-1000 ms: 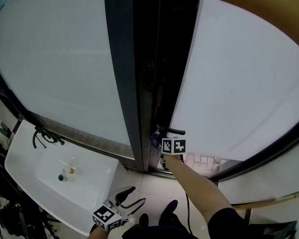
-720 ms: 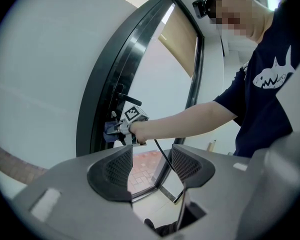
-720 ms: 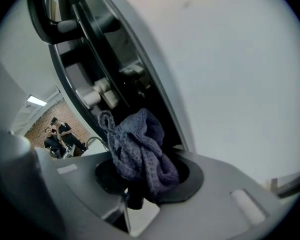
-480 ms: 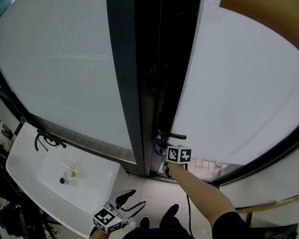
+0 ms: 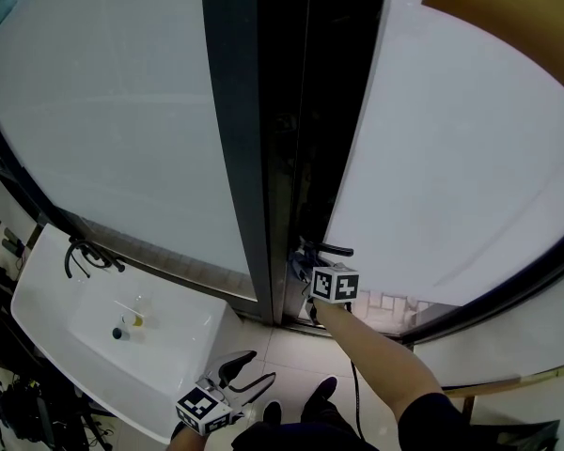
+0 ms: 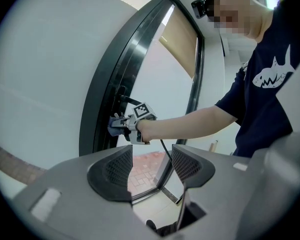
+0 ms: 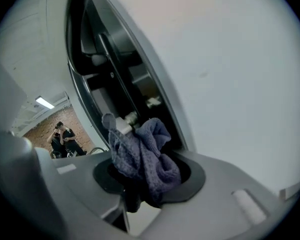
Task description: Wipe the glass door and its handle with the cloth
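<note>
Our right gripper [image 7: 145, 176] is clamped on the purple cloth [image 7: 142, 156], held just beside the handle [image 5: 331, 249] at the edge of the glass door [image 5: 451, 158]. Our left gripper [image 6: 152, 165] hangs low, jaws apart and empty

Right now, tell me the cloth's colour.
Bluish-purple cloth; the right gripper view shows it best.

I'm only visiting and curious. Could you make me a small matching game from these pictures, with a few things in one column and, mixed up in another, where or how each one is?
Things
1. cloth
2. left hand-held gripper
3. sink
4. door handle

States
A. white, low at the left in the head view
B. black, sticking out at the edge of the glass door
C. bunched between the jaws of the right hand-held gripper
D. jaws apart, nothing between them

Pairs: 1-C, 2-D, 3-A, 4-B
</note>
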### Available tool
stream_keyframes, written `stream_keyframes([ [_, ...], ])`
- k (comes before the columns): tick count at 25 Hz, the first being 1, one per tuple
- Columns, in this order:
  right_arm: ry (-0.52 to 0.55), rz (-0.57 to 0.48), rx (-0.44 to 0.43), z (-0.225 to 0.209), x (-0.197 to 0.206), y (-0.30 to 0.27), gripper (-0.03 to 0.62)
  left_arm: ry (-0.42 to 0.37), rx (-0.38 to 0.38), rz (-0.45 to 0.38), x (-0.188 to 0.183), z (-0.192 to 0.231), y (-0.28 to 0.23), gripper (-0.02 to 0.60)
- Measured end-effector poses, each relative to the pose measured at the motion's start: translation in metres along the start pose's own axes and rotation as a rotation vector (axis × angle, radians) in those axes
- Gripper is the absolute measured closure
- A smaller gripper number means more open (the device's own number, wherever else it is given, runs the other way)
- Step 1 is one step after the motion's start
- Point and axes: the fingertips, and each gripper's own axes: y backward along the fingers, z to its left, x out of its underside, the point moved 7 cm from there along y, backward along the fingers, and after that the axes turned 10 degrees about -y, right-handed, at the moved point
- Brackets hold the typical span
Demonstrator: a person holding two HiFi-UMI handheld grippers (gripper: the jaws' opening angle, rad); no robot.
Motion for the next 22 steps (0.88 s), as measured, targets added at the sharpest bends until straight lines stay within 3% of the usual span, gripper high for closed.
stream_keyframes([
  [13, 0.029, 0.186, 0.111, -0.020, 0.039, -0.016, 0.464, -0.007, 0.003, -0.001, -0.001, -0.008, 0.006, 0.339],
  [17, 0.058, 0.185, 0.073, -0.013, 0.063, 0.007, 0.464, -0.018, 0.020, 0.003, -0.001, -0.011, 0.012, 0.340],
  [22, 0.105, 0.109, -0.018, 0.015, 0.078, 0.060, 0.464, -0.052, 0.064, -0.019, -0.010, -0.015, 0.017, 0.340],
])
